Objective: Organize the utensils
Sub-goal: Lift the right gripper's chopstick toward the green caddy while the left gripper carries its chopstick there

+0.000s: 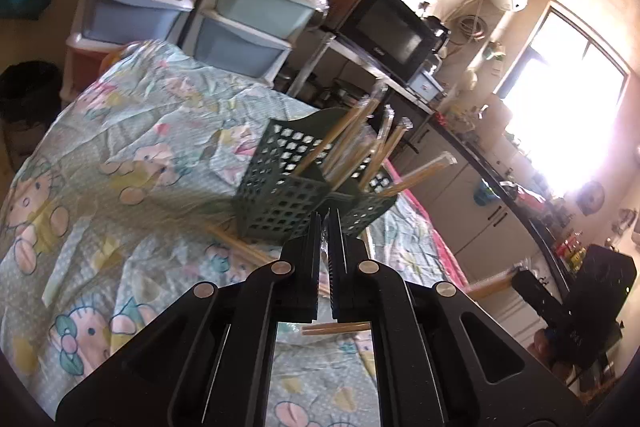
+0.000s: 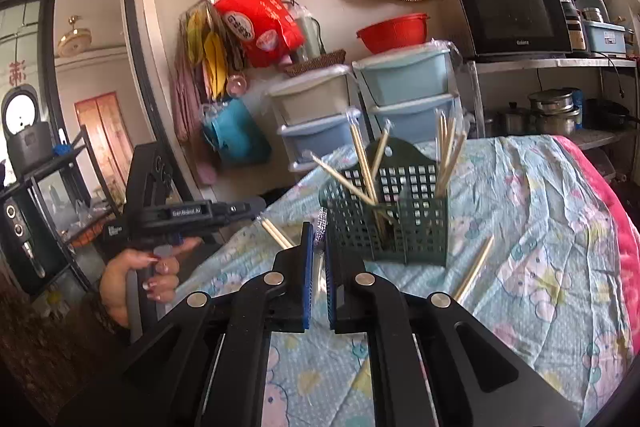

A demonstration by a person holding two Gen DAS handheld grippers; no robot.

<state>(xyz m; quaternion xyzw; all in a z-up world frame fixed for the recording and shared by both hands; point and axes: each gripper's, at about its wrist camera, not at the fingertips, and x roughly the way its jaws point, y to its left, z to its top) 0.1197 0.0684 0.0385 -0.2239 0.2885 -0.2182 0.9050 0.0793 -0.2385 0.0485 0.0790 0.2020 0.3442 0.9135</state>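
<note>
Green perforated caddy [image 2: 400, 211] stands upright on the cartoon-print bedsheet [image 2: 540, 227], mid-table. Several wrapped chopstick pairs [image 2: 362, 163] lean out of its compartments at mixed angles; from my left wrist view the same caddy [image 1: 288, 195] shows sticks [image 1: 352, 123] fanning up and to the right.

Loose pairs are on the sheet: one just right of the caddy [image 2: 474, 269], one at its left front [image 2: 276, 233], another at the caddy's base in the left view [image 1: 236, 243], and a pair under my left tool [image 1: 336, 327].

My right gripper [image 2: 317, 251]: jaws narrow, pinched on a clear-wrapped utensil with a sparkly end [image 2: 321, 227], held just left of the caddy.

My left gripper [image 1: 324, 231]: jaws nearly together with a sliver of clear wrapper [image 1: 325, 247] between them, tips close against the caddy's near wall. Whether they actually clamp it, I cannot tell.

In the right view, the left hand [image 2: 140, 283] holds its tool off the table's left edge.

Behind: stacked plastic drawers [image 2: 384, 95], red bowl [image 2: 392, 33], microwave [image 2: 512, 17].
</note>
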